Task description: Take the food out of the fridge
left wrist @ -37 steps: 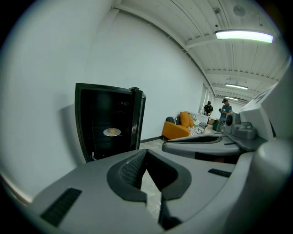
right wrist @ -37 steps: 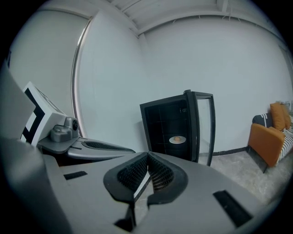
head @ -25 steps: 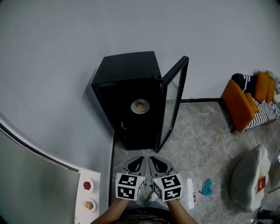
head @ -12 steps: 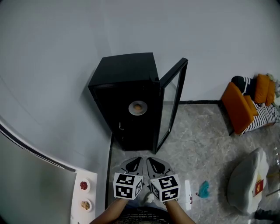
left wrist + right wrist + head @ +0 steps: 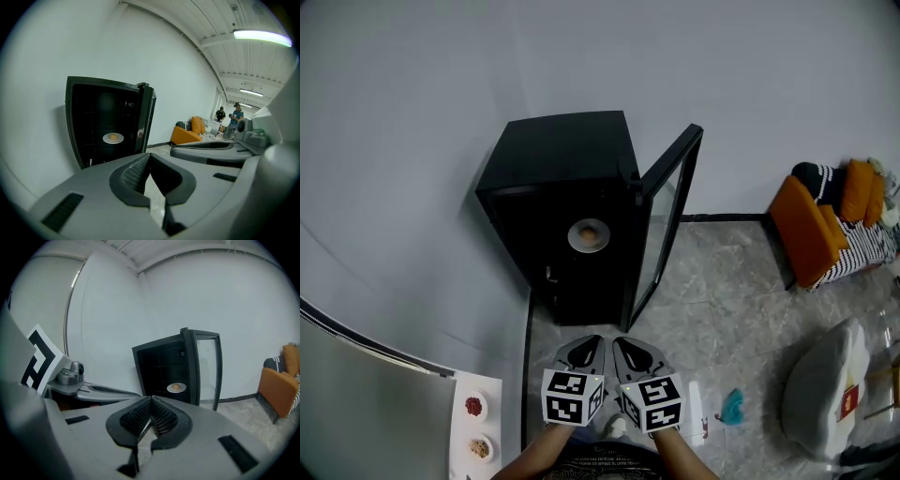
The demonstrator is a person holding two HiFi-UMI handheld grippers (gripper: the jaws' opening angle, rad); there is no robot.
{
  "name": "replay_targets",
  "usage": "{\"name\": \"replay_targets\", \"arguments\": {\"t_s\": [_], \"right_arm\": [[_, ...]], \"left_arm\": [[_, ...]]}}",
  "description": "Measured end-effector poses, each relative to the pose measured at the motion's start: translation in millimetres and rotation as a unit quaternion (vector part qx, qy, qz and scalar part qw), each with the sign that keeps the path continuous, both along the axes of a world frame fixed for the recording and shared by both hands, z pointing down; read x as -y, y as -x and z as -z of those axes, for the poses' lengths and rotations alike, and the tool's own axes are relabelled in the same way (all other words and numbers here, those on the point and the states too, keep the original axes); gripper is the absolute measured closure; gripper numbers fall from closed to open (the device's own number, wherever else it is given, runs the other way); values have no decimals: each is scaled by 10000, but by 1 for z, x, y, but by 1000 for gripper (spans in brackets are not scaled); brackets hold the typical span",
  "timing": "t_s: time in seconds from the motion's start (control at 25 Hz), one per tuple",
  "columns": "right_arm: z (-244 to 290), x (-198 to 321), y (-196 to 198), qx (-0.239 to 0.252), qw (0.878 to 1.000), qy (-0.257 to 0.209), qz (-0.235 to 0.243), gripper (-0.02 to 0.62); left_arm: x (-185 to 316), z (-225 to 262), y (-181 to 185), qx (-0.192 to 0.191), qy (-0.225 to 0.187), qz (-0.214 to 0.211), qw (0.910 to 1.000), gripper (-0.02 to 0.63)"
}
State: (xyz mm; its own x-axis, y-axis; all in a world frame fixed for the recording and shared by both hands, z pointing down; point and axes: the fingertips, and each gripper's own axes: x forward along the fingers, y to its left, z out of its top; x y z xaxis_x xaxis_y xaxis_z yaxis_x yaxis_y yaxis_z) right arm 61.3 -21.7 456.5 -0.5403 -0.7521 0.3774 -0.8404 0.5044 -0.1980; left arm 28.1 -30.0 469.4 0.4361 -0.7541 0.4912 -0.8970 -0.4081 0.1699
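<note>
A small black fridge (image 5: pixel 565 202) stands against the white wall with its glass door (image 5: pixel 667 217) swung open to the right. On a shelf inside sits a white plate (image 5: pixel 589 235) with a round orange-brown piece of food (image 5: pixel 590 231), also visible as the plate (image 5: pixel 113 138) and the plate (image 5: pixel 176 388) in the gripper views. My left gripper (image 5: pixel 590 345) and right gripper (image 5: pixel 625 348) are side by side low in the head view, well short of the fridge. Both are shut with nothing between the jaws.
A white table edge (image 5: pixel 478 427) at the lower left carries two small dishes (image 5: pixel 474 406). An orange sofa (image 5: pixel 811 230) with cushions stands at the right. A pale beanbag (image 5: pixel 820 389) and a teal object (image 5: pixel 731 406) lie on the marble floor. People stand far off (image 5: pixel 237 114).
The view has shifted a little: the fridge now sits slightly lower-left in the head view and looks a bit nearer. Both grippers stay shut and side by side.
</note>
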Motion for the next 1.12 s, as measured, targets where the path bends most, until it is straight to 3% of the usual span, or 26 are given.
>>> {"name": "replay_targets", "arguments": {"t_s": [0.4,0.6,0.8,1.0,1.12], "right_arm": [[-8,82,24,-137,9998,127,-113,575],[-12,130,34,-166,9995,159,-216,575],[-17,169,47,-274,9991,196,-252,575],[-19,200,61,-474,9984,209,-218,575],[-18,215,71,-560,9979,227,-229,575]], "left_arm": [[85,-18,23,-388,301,-57,9988,592],[133,-32,30,-1094,587,-73,9922,592],[174,-49,43,-2124,906,104,9729,592],[209,-65,53,-2904,1042,172,9511,592],[226,-73,56,-3467,1133,215,9309,592]]}}
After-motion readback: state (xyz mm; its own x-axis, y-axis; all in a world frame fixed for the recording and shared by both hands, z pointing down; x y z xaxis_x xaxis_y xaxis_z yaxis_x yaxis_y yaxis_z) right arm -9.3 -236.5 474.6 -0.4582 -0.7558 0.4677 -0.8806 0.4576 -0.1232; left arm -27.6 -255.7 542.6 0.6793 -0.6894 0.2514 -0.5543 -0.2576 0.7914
